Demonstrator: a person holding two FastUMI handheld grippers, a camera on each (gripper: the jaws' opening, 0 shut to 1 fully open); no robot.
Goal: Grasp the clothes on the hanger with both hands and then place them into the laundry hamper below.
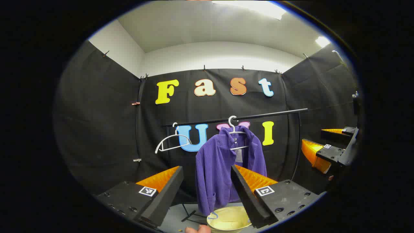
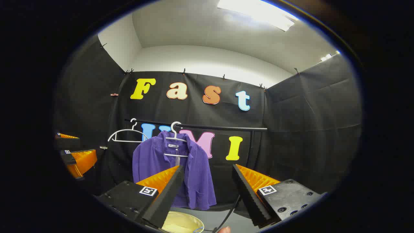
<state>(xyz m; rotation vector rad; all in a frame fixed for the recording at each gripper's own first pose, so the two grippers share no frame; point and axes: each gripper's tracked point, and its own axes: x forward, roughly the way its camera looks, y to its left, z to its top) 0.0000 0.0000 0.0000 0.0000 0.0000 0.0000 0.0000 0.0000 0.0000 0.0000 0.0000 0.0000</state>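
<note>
Purple ribbed shirt is hanging on a white hanger off the black rail, pretty much dead center in the left gripper view. It's open down the front and there's a little tag dangling at the neck. From the right gripper view the same shirt sits a bit left of center, hanger hook over the rail.

Second white hanger is next to it on the rail, bare, tilted a bit. It's to the left of the shirt in both views.

Laundry hamper is pale yellow and sits on the floor right below the shirt's hem; you can see its rim and a small blue handle loop. In the right gripper view just the top edge of it peeks out at the bottom.

Left gripper is spread wide open, nothing between the fingers, well back from the shirt. Right gripper is the same deal: fingers apart, holding nothing, also hanging back from the rack. You can spot the right gripper off at the right edge of the left gripper view, and the left one at the left edge of the right gripper view, so they're side by side, both facing the rack.

A bit of a fingertip shows at the very bottom.
</note>
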